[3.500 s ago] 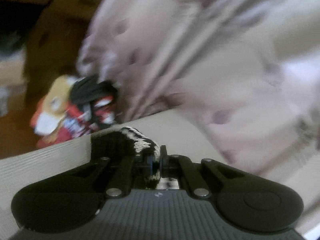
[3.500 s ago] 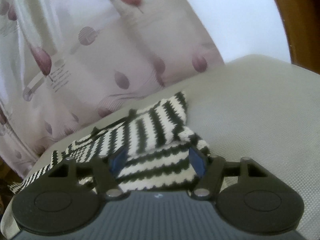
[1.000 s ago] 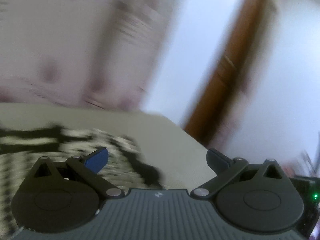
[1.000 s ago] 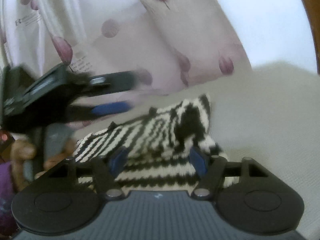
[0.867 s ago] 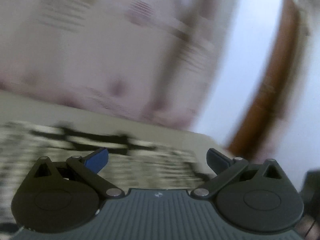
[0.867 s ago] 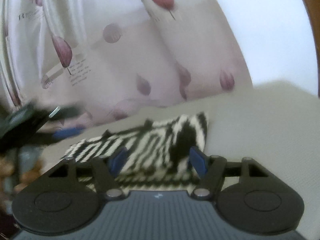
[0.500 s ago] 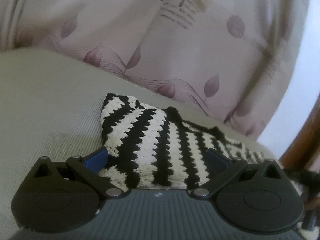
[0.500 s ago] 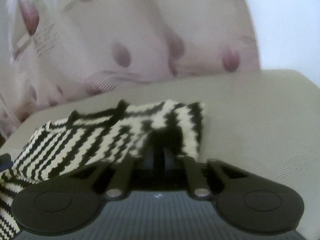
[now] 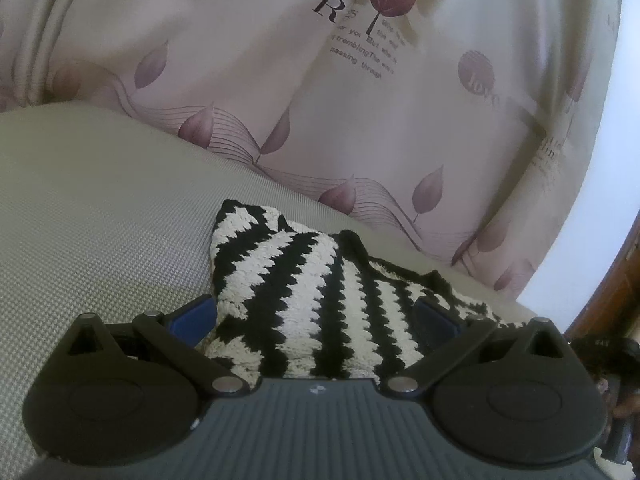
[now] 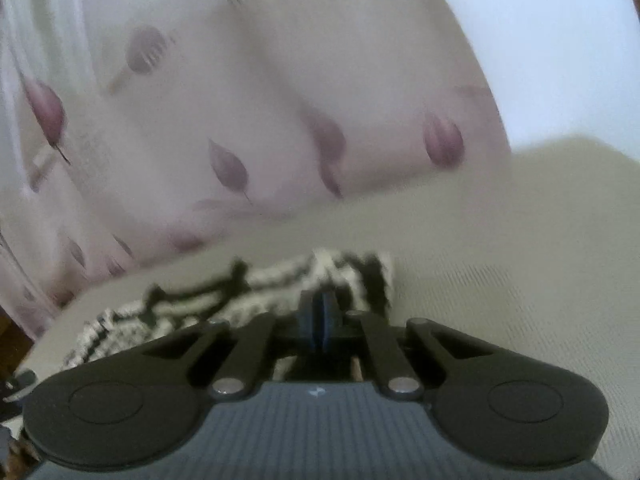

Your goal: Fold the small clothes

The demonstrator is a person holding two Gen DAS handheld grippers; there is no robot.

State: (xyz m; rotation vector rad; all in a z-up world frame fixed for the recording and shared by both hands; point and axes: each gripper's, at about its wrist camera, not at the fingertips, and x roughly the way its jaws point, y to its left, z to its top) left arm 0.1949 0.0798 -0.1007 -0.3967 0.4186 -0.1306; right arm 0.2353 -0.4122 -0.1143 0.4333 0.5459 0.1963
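A black-and-white zigzag-striped knit garment [image 9: 280,252] lies spread on a beige woven cushion [image 9: 100,220]. My left gripper [image 9: 316,314] is open and set low over the garment's left end. One blue pad [image 9: 196,316] sits just off the cloth's left edge and the other rests over the stripes. In the blurred right wrist view, my right gripper [image 10: 319,312] has its pads pressed together at the near edge of the garment [image 10: 224,300], close to its right corner, and appears to pinch the cloth there.
A pale pink curtain [image 9: 360,100] with leaf prints and lettering hangs right behind the cushion. A white wall and a brown wooden frame [image 9: 616,280] are at the right. The other hand-held gripper's body [image 9: 612,360] shows at the left view's right edge.
My left gripper swung down onto the garment's left end and then stayed still, open. My right gripper shut at the garment's right end, and the cloth now sits lower and more bunched in its view.
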